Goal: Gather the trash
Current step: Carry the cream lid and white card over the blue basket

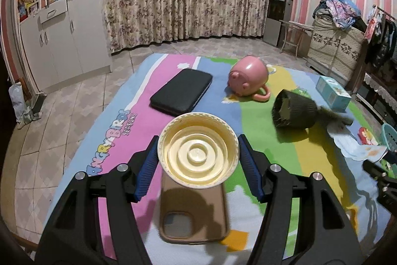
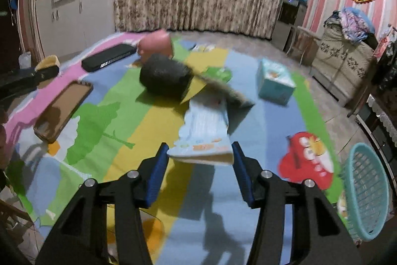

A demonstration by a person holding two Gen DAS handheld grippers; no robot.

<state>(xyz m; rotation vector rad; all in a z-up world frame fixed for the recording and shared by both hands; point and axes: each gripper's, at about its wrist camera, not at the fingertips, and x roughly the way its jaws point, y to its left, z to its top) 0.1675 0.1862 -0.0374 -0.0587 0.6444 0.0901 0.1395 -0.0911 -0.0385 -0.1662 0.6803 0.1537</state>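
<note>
My left gripper (image 1: 198, 143) is shut on a round cream plastic cup (image 1: 198, 153), its blue pads pressing both sides of the rim above the mat. That cup (image 2: 48, 61) and the left gripper show at the far left of the right wrist view. My right gripper (image 2: 199, 153) is shut on the near end of a flat pale-blue paper wrapper (image 2: 206, 131), which is lifted off the mat. The same wrapper (image 1: 357, 148) appears at the right edge of the left wrist view. A dark ribbed paper roll (image 2: 165, 77) (image 1: 292, 111) with a grey loose strip lies mid-mat.
On the colourful mat (image 2: 129, 116) lie a brown phone case (image 1: 193, 210), a black case (image 1: 182, 92), a tipped pink pig mug (image 1: 248, 77) and a pale-blue tissue box (image 2: 275, 82). A teal mesh basket (image 2: 367, 193) stands at the right edge. Cabinets and curtains line the room.
</note>
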